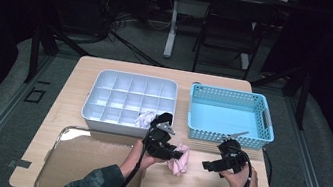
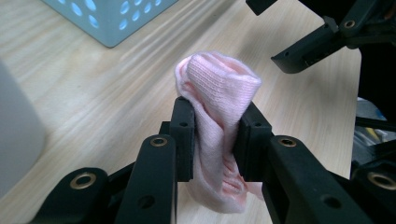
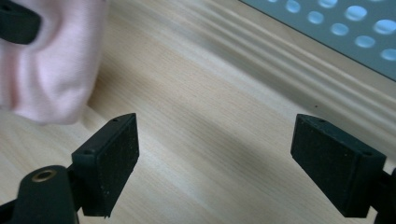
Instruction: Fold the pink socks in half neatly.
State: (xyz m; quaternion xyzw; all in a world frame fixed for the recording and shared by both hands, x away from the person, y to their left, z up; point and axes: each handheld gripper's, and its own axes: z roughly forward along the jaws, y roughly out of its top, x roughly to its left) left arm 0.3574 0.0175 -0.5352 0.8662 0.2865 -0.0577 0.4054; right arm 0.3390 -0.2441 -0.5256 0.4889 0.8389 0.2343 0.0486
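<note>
A rolled pink sock (image 2: 219,84) is pinched between the two black pads of my left gripper (image 2: 215,121), which is shut on it just above the wooden table. From the high view the sock (image 1: 180,161) hangs at the tip of the left gripper (image 1: 171,153), near the table's middle front. To its right, my right gripper (image 1: 208,165) stands open and holds nothing. In the right gripper view its jaws (image 3: 215,140) are spread wide over bare wood, and the sock (image 3: 56,70) lies apart from them at the upper left.
A white compartment box (image 1: 98,94) sits at the back left, with another pale sock (image 1: 146,119) in a front cell. An empty blue perforated basket (image 1: 265,120) stands at the back right. A clear shallow tray (image 1: 78,160) lies at the front left.
</note>
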